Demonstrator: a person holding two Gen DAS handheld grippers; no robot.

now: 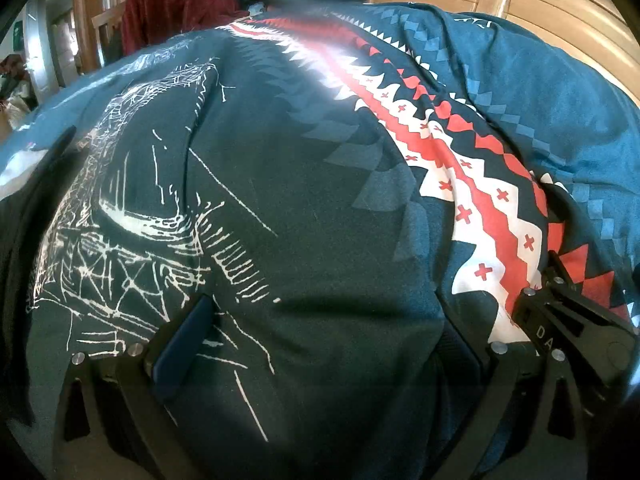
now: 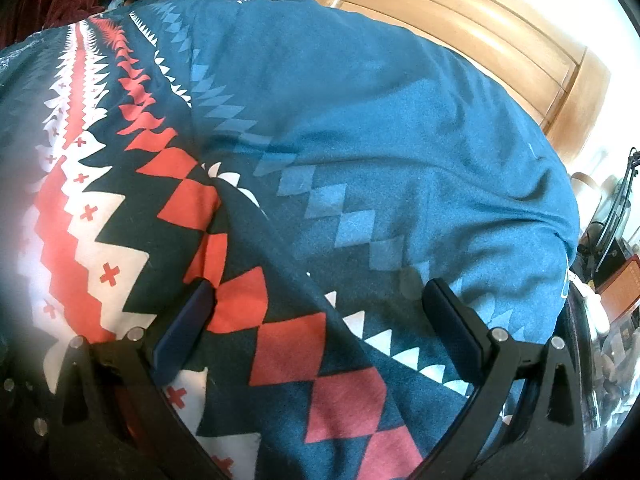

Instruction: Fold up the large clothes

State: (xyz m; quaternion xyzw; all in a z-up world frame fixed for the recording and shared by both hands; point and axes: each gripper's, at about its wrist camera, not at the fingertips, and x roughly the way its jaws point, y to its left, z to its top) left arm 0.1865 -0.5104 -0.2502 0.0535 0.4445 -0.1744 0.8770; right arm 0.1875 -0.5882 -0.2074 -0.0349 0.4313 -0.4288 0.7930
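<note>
Garment [image 1: 304,208] fills both wrist views: big dark teal top w/ red-and-white zigzag band [image 2: 88,208] running from 12 o'clock down toward 6, white scratchy print [image 1: 120,240] at 9 o'clock in left view. It lies spread over a raised surface, wooden cabinet doors [image 2: 460,28] behind at 1–2 o'clock, maroon cloth [image 1: 176,4] at 11.

Left gripper [image 1: 316,344] low over the cloth, jaws spread wide; near finger shows at 7 o'clock, the other mostly lost against dark fabric around 5. Can't see any fabric pinched betw. them. Right gripper [image 2: 316,336] also wide apart, fingers at 7 and 5 o'clock, straddling the diamond pattern, nothing clamped. In left view the right tool's frame pokes in at 4 o'clock, so the two sit just beside each other.

Step, by my read: early. Top laid out, prob. smoothing or lining up for a grab, no fold visible in either view yet.

Next move needs each gripper to find an edge or hem, not mid-panel; pinching here would bunch the cloth. Edges aren't clearly in view at 6 o'clock, so prob. back off first, then close on matching corners and lift together.
</note>
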